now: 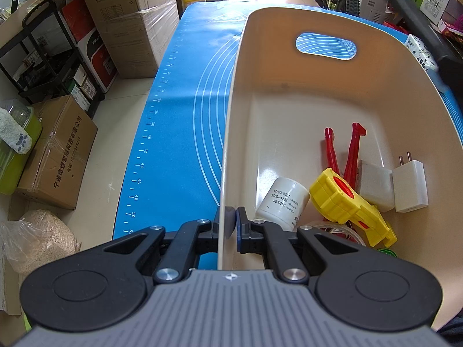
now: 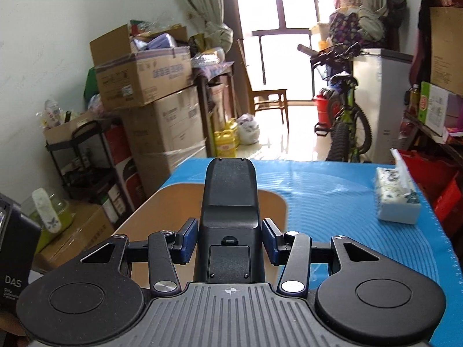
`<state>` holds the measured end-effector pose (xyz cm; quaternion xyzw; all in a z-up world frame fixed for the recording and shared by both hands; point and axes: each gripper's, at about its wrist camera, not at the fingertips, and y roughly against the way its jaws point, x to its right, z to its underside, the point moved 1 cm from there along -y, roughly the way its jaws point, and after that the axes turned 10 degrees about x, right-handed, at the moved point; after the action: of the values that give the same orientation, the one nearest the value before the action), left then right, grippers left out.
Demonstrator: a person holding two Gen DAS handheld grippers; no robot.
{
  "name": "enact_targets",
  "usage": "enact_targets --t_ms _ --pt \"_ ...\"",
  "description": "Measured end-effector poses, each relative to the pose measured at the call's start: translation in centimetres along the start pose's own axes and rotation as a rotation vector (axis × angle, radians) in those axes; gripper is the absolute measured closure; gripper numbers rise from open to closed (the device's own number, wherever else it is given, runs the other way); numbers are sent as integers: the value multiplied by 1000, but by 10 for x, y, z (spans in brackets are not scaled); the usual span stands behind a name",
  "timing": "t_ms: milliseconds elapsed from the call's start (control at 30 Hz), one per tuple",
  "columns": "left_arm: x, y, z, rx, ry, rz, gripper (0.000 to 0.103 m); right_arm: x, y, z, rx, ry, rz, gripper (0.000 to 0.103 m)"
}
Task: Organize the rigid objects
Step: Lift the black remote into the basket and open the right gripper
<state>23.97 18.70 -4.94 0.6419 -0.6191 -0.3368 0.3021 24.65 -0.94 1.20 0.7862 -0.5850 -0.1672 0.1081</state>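
Note:
A cream plastic bin (image 1: 289, 101) stands on the blue mat (image 1: 179, 115). My left gripper (image 1: 233, 221) is shut on the bin's near left wall, one pad inside and one outside. In the bin lie a white bottle (image 1: 282, 202), a yellow toy (image 1: 347, 202), red tongs (image 1: 351, 150), a white charger (image 1: 411, 185), a white block (image 1: 376, 185) and a clear tape roll (image 1: 332, 231). My right gripper (image 2: 228, 241) is shut on a black remote control (image 2: 230, 190), which points forward above the bin (image 2: 162, 202).
A tissue pack (image 2: 396, 199) sits on the mat's right side. Cardboard boxes (image 2: 144, 86) and a black rack (image 2: 86, 156) stand on the floor to the left. A bicycle (image 2: 347, 115) stands beyond the table. A dark blurred bar (image 1: 419, 20) crosses the left wrist view's upper right.

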Motion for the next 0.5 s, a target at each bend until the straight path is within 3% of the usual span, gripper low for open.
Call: enact_targets --t_ms 200,400,500 --pt "-3 2 1 4 0 4 95 -27 -20 16 -85 33 -22 50" --pt "-3 2 2 3 1 6 95 -42 -42 41 -239 69 -35 50" --pt "-3 3 2 5 2 5 95 -50 -41 43 -255 116 -41 50"
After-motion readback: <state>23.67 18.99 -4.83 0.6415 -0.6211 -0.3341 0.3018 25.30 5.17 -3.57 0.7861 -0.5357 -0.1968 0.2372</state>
